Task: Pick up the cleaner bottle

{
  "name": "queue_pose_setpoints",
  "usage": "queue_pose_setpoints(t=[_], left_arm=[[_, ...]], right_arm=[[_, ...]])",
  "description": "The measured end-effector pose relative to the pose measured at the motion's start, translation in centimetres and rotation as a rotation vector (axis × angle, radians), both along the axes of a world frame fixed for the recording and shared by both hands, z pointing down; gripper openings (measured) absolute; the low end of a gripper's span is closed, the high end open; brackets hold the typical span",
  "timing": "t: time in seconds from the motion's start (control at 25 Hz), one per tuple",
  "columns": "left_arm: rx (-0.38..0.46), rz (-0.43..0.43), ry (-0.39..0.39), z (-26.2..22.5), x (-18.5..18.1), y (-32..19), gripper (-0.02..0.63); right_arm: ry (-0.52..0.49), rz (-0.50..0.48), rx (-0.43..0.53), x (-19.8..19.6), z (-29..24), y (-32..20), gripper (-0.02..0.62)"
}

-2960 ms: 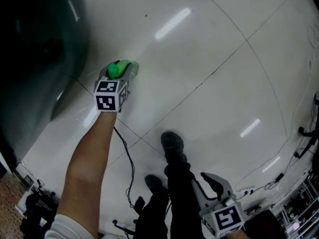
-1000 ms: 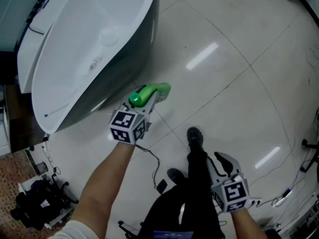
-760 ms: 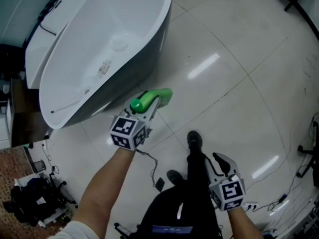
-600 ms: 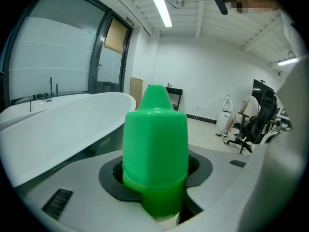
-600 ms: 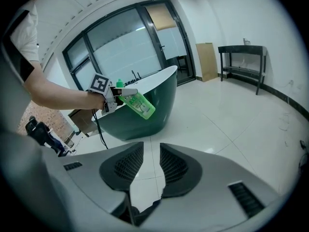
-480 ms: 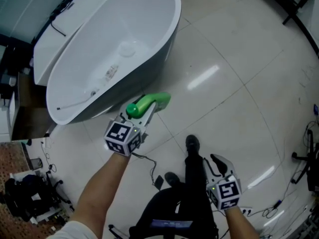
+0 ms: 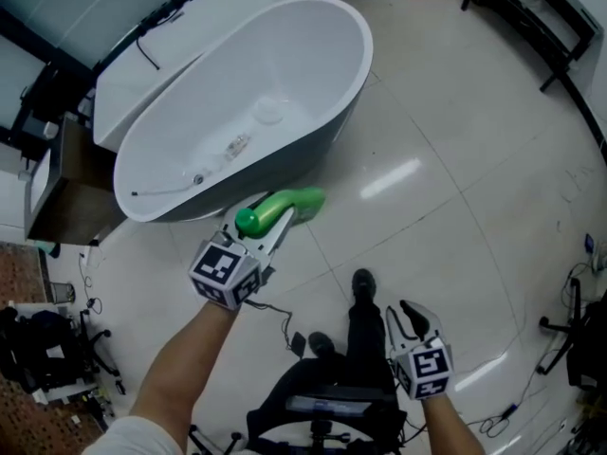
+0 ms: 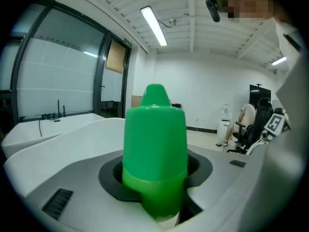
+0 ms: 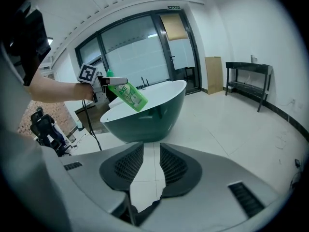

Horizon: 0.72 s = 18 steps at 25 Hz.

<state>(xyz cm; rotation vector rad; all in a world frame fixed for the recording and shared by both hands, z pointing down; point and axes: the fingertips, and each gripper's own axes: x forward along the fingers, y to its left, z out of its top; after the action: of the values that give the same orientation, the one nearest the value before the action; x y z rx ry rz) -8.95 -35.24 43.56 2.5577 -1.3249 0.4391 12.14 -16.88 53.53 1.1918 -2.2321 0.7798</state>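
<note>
Bottle (image 7: 268,212) is sitting clamped in left gripper (image 7: 287,215), cap toward its cube, while right gripper (image 7: 406,318) is hanging empty, jaws slightly apart.

cleaner bottle (image 7: 280,209): bright green is seen all over; a label with white patches is seen on its side.
bathtub (image 7: 294,55): white is seen inside, dark green outside.
floor (image 7: 455,159): pale, shiny tiles are crossed by thin dark lines.
left gripper (image 7: 292,212): light grey is seen on the body; its cube is covered in black and white squares.
right gripper (image 7: 406,318): light grey is seen, with black pads; its cube is covered in black and white squares too.
shoes (image 7: 362,282): black is seen.
floor patch at the left (image 7: 14,263): red-brown speckles are seen.
</note>
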Motion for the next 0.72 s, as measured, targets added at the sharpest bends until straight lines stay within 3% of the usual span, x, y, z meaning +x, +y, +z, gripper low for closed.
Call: queue_pose_setpoints(t=[0.72], left_arm=[[0.098, -0.11, 0.03, -11.4, -5.3, 8.3, 0.176]], right_arm=[[0.012, -0.073, 0.137, -1.5, -7.8, 0.9, 0.114]])
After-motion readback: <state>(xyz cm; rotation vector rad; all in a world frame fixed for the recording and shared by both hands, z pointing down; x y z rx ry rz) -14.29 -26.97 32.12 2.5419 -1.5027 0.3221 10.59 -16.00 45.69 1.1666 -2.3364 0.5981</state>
